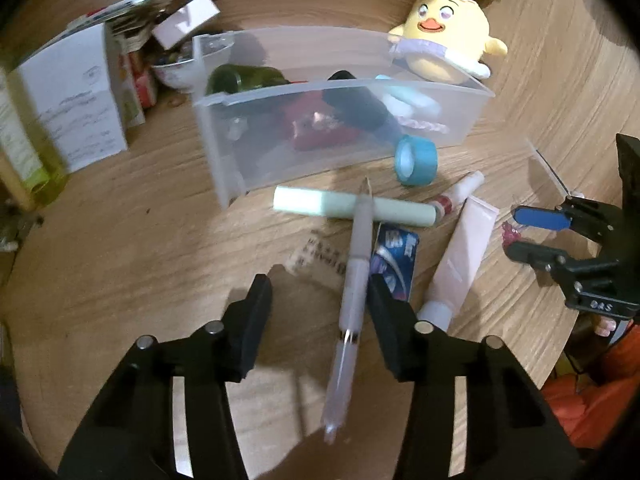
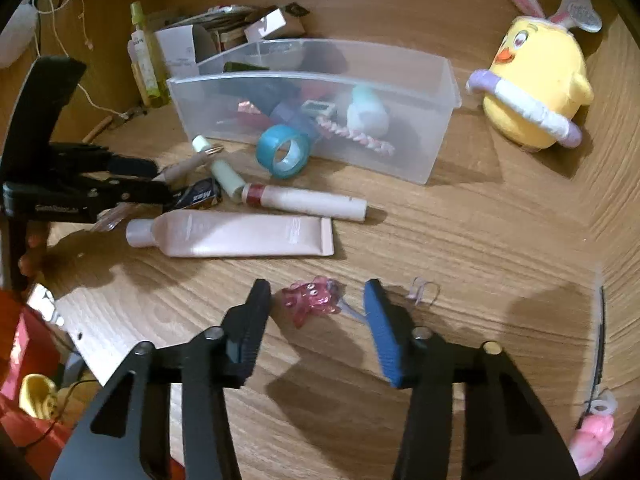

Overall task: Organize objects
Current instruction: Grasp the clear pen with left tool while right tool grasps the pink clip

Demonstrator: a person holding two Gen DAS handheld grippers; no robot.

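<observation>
A clear plastic bin (image 1: 460, 120) (image 2: 432, 152) holding several small items stands on the wooden table. In front of it lie a blue tape roll (image 1: 416, 159) (image 2: 283, 151), a pale green tube (image 1: 320, 203), a white-and-red tube (image 2: 312, 201), a large pink tube (image 1: 460, 256) (image 2: 232, 235) and a blue packet (image 1: 394, 258). My left gripper (image 1: 318, 300) is open; a translucent pen (image 1: 352, 292) lies between its jaws against the right finger. My right gripper (image 2: 316, 300) is open around a pink hair clip (image 2: 312, 298) on the table.
A yellow plush chick (image 1: 448, 40) (image 2: 536, 92) sits behind the bin's right end. Boxes (image 1: 76, 100), a bowl (image 1: 176, 72) and bottles (image 2: 146, 60) crowd the back left. A comb-like strip (image 2: 600, 328) and pink figure (image 2: 592, 440) lie at far right.
</observation>
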